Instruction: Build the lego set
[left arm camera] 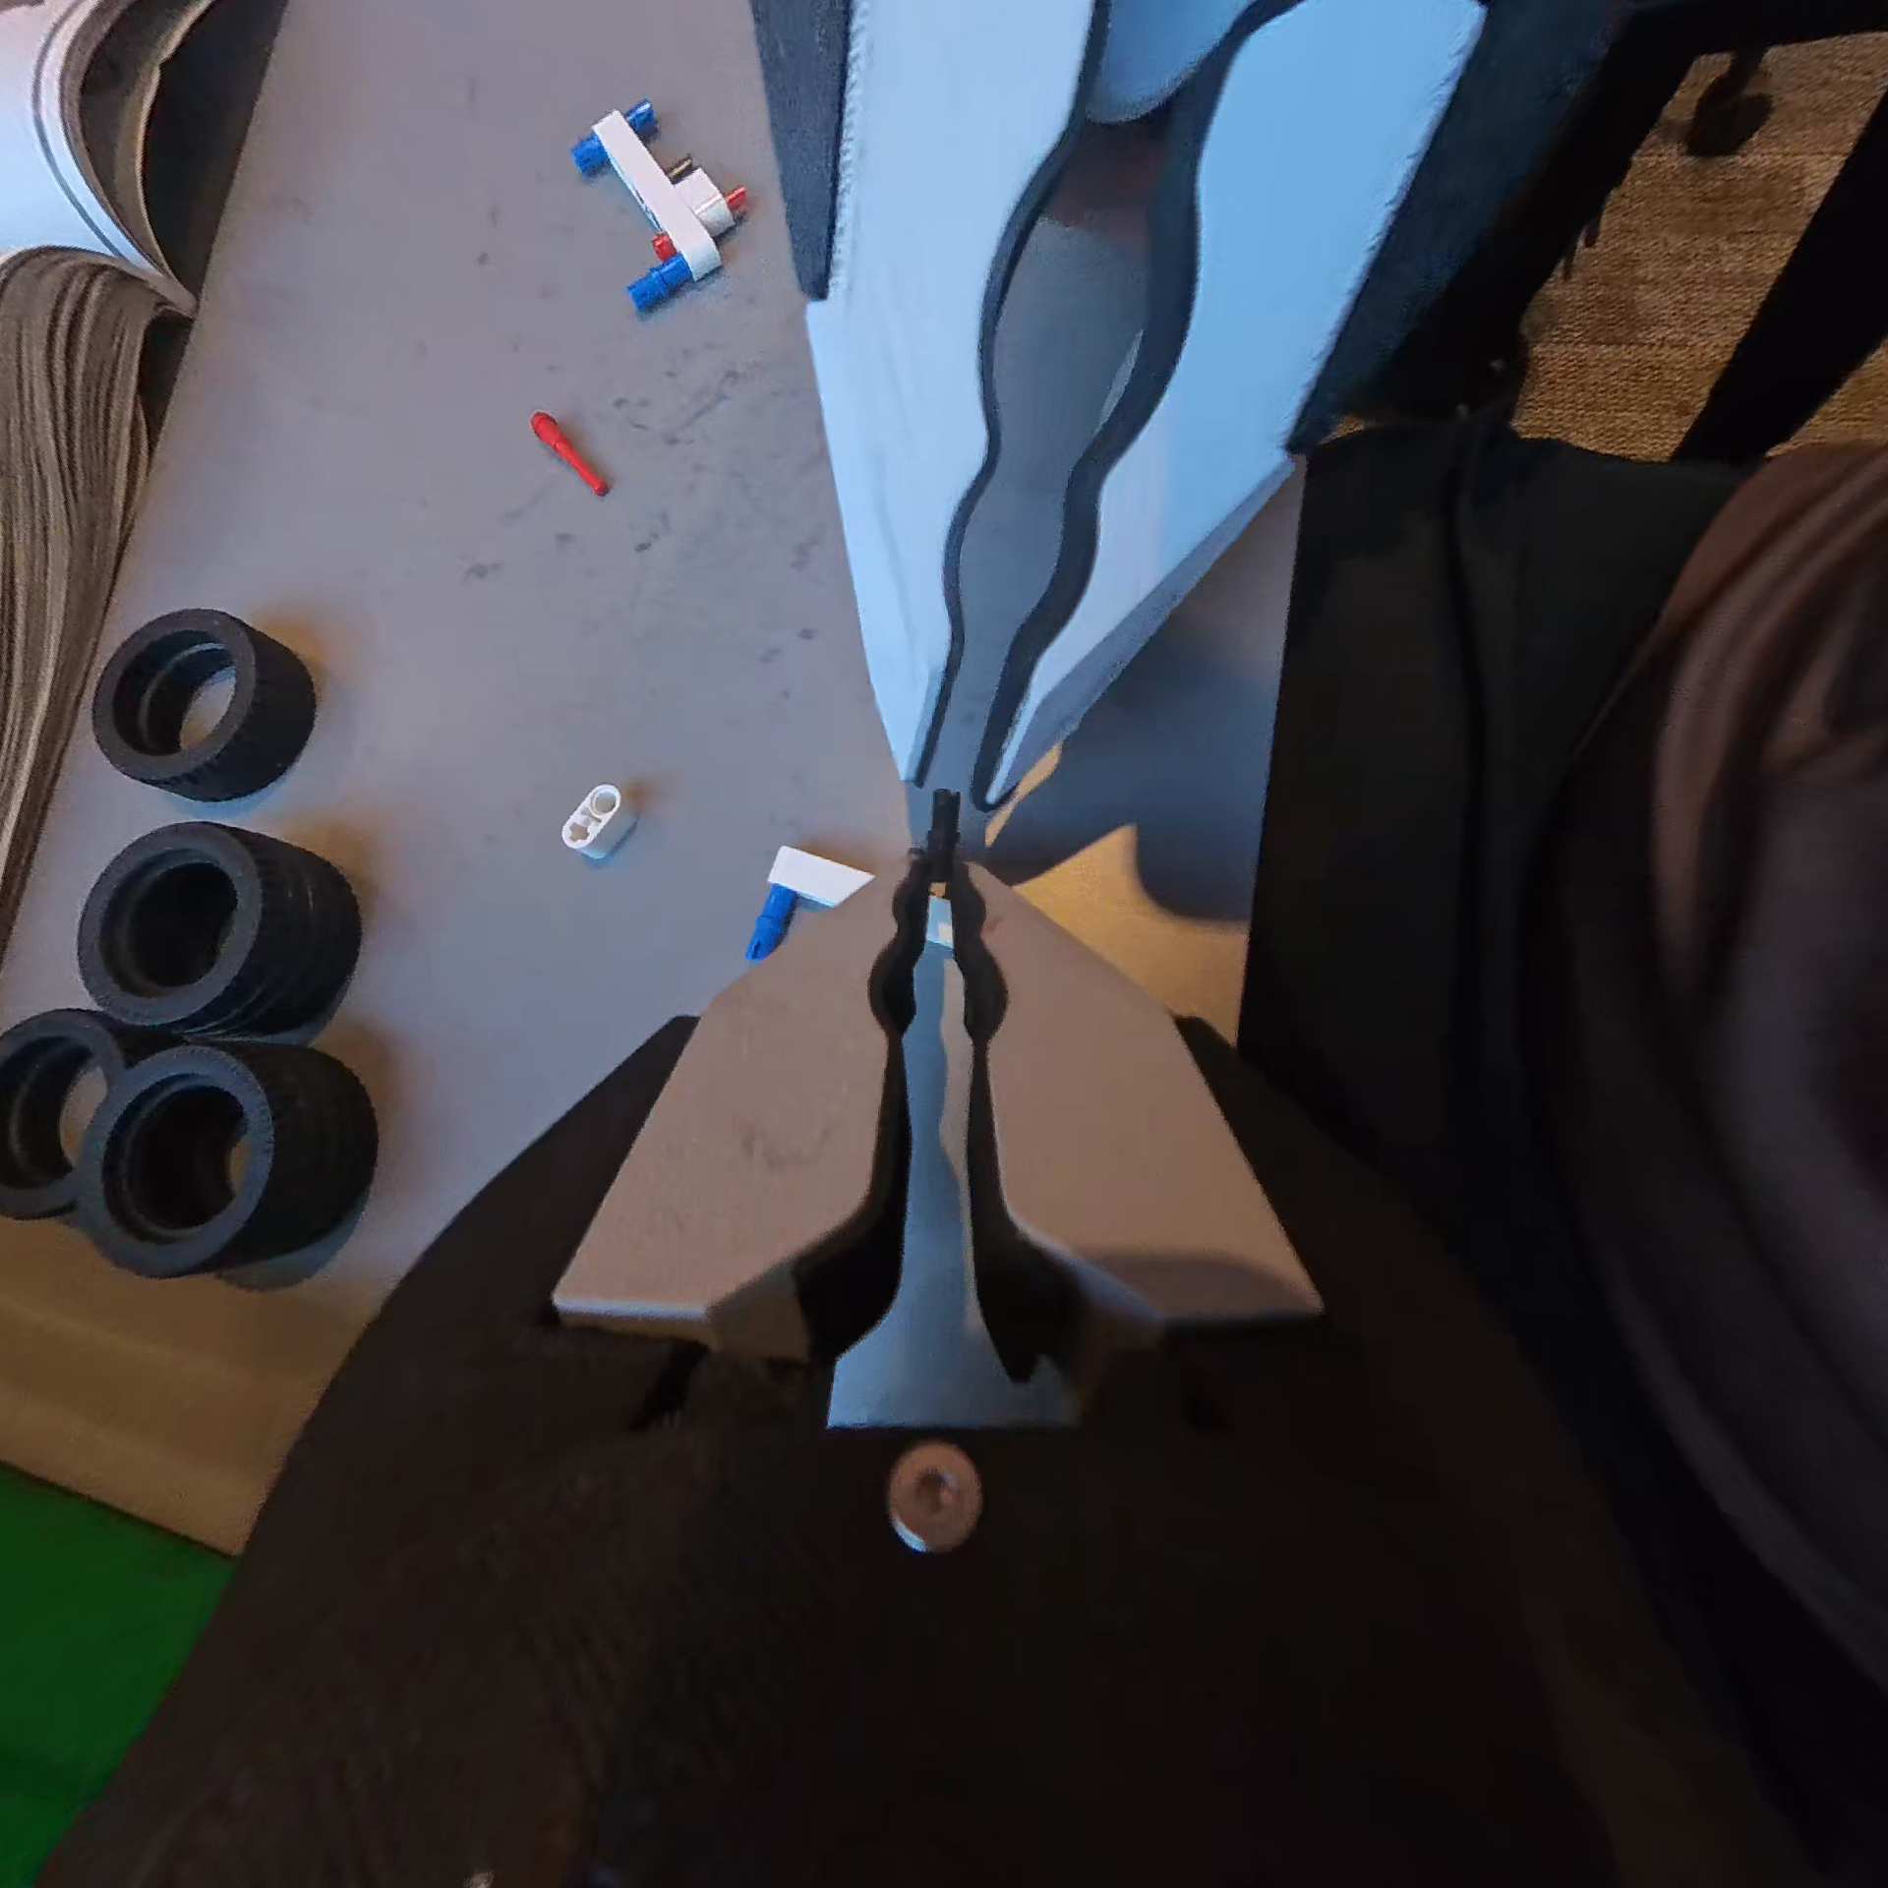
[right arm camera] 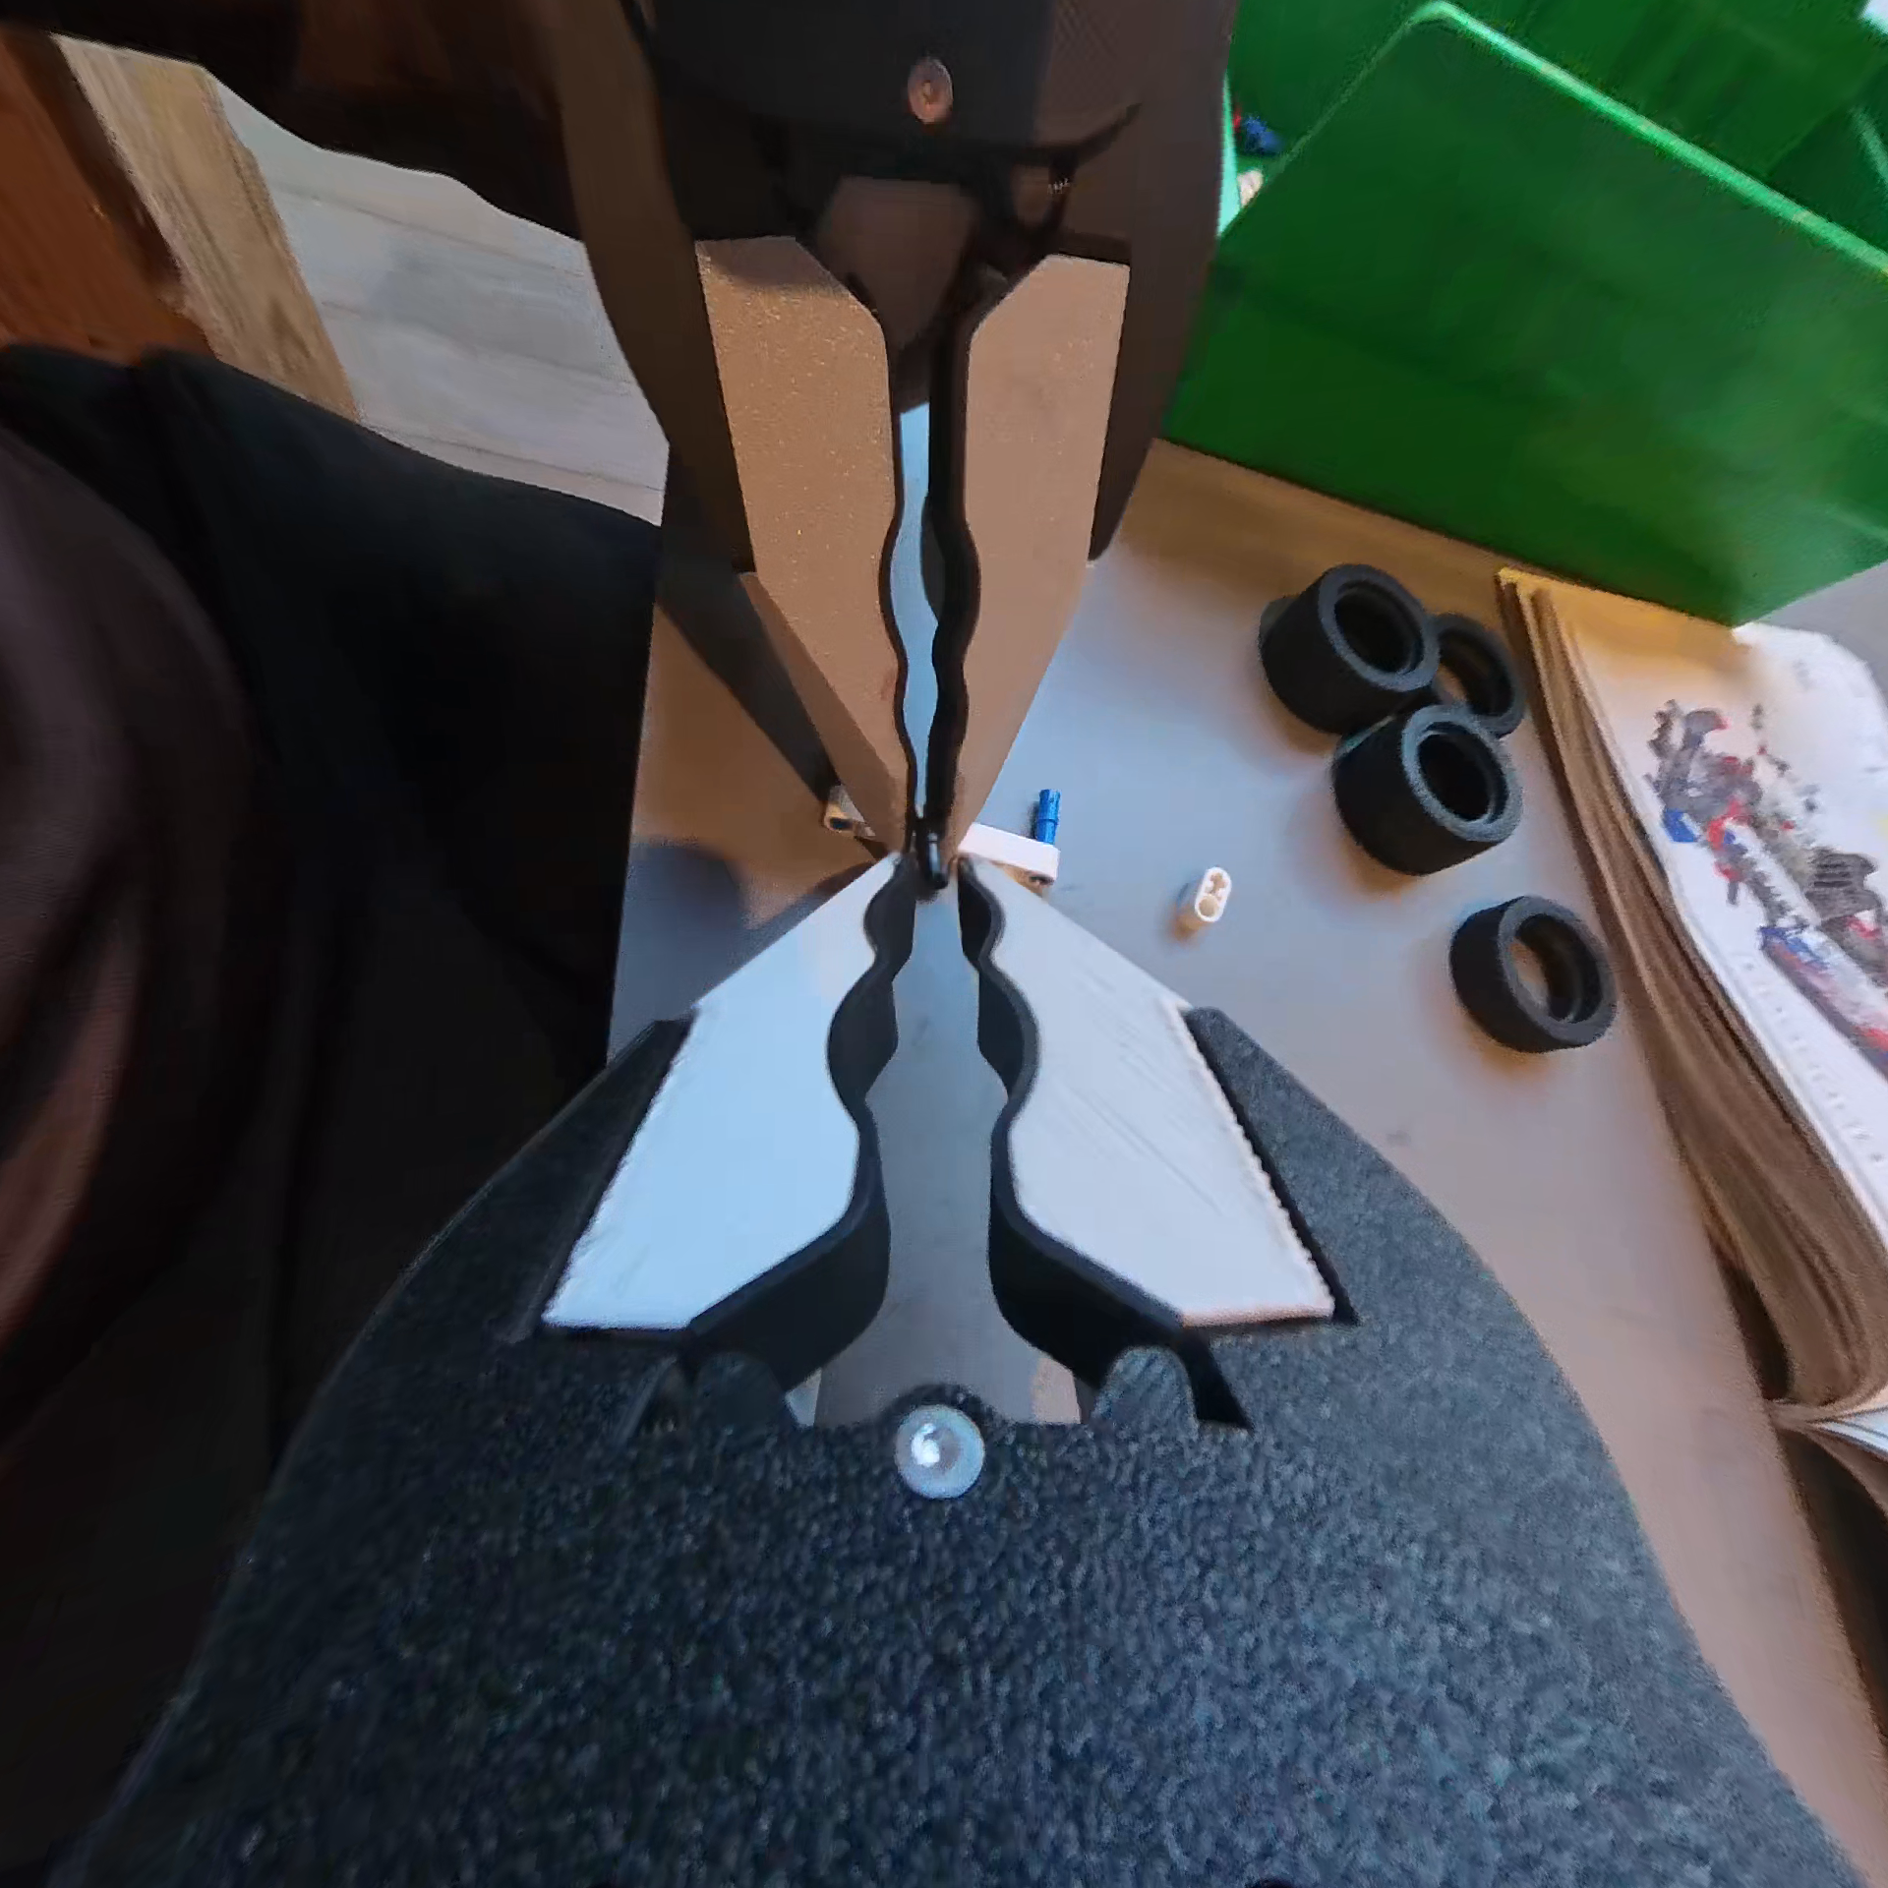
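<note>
I have both sets of fingers meeting tip to tip over the table (left arm camera: 460,633). My left gripper (left arm camera: 938,887) is nearly closed, pinching a small black pin (left arm camera: 944,817) at its tips. My right gripper (right arm camera: 932,881) is narrowed around the pin's other end, though I cannot tell whether it truly grips. The pin is tiny, smooth hard plastic, so I judge any twist between the grippers could flick it out onto the floor. Just beside the pin lies a white angled piece (left arm camera: 817,877) with a blue peg (left arm camera: 771,922); a little farther from it, a white oval link (left arm camera: 593,819). Well beyond sit ribbed black rubber tires (left arm camera: 204,705), and a red stick (left arm camera: 569,452).
</note>
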### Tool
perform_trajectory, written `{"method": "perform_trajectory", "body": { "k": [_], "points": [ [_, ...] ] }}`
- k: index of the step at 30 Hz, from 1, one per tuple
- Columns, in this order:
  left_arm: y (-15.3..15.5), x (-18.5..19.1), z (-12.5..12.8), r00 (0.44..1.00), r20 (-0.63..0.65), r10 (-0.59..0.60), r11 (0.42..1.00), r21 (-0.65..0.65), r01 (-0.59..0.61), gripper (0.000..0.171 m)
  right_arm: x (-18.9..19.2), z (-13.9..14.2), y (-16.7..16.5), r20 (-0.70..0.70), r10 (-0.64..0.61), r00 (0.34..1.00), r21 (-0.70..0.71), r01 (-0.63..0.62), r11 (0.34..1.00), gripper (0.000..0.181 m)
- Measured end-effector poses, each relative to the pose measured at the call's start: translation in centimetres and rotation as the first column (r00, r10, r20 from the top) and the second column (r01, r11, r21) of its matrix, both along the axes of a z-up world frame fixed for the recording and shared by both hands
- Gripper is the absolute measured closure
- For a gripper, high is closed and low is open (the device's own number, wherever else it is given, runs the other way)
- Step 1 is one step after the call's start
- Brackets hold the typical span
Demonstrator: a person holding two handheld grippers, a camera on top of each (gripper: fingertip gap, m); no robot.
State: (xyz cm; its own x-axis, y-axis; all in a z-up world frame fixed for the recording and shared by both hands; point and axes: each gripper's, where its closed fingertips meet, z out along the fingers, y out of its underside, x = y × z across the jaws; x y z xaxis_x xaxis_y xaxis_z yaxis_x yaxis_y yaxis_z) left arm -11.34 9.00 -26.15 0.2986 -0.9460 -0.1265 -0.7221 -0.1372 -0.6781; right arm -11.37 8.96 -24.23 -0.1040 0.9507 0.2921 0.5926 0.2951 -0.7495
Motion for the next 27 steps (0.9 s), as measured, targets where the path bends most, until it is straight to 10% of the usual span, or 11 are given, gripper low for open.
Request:
{"method": "perform_trajectory", "body": {
  "k": [17, 22, 27],
  "points": [
    [-0.5, 0.3, 0.4, 0.998, 0.055, -0.017, 0.998, -0.060, 0.021, 0.170, 0.0, -0.5, -0.5, 0.021, 0.010, 1.000, -0.022, -0.009, 1.000, 0.177],
    [0.7, -2.3, 1.1, 1.000, 0.001, 0.026, 0.999, -0.041, -0.026, 0.117, 0.7, -0.7, -0.1, 0.042, -0.079, 0.996, -0.210, 0.086, 0.974, 0.177],
    [0.8, -1.6, 1.2, 0.998, 0.034, -0.044, 0.993, -0.105, 0.047, 0.101, 0.6, -1.5, -0.2, 0.091, -0.114, 0.989, -0.296, 0.137, 0.945, 0.177]
  ]
}}
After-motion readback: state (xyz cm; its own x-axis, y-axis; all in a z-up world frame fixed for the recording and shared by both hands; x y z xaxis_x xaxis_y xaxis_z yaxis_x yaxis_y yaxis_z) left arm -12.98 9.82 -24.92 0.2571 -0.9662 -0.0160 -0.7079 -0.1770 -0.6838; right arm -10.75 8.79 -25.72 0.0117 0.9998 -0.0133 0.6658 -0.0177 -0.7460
